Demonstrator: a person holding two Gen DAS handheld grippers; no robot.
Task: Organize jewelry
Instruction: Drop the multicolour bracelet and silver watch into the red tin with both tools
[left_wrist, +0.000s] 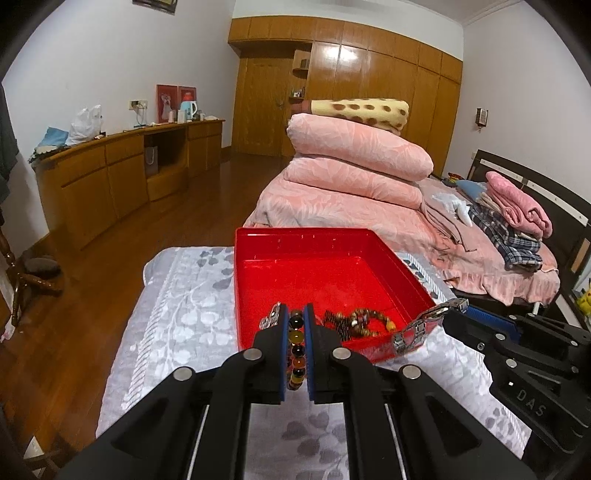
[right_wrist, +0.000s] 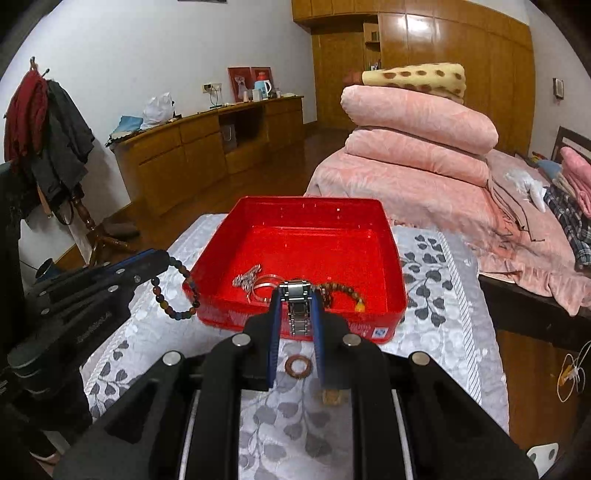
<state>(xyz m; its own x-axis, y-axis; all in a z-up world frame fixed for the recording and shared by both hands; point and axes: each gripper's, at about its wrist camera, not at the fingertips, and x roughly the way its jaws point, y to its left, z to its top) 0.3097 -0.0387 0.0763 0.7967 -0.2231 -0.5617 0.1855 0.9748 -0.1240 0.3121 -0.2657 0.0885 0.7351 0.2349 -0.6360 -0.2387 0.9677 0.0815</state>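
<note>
Left gripper (left_wrist: 296, 317) is clamped on a bead bracelet (left_wrist: 296, 350): dark, amber and orange beads run in a line between the two blue pads. From the right wrist view the rest of that bracelet hangs in a loop off the left fingers, just outside the red box's near-left corner, clear of the cloth.

Right gripper (right_wrist: 298, 295) is clamped on a metal link watch band (right_wrist: 299, 306). The clasp end sits across the fingertips and the links drop straight down between the pads. In the left wrist view the band droops from the right fingertips, over the box's near-right corner.

Red box (right_wrist: 391, 258) is directly ahead of both grippers, open, on a grey leaf-print cloth (right_wrist: 443, 295). Inside it, just beyond the right gripper's tips: a silver chain piece (right_wrist: 248, 279) with a silver bangle (right_wrist: 266, 284) touching it, ahead-left, and a brown bead string (right_wrist: 341, 290) with an amber bead at its end, ahead-right.

Below the right gripper, on the cloth between its fingers: a small copper-coloured ring (right_wrist: 297, 367). A second small brownish item (right_wrist: 332, 397) lies under the right finger; too blurred to identify.

Neither held piece is in the box; both hang at its near edge.
</note>
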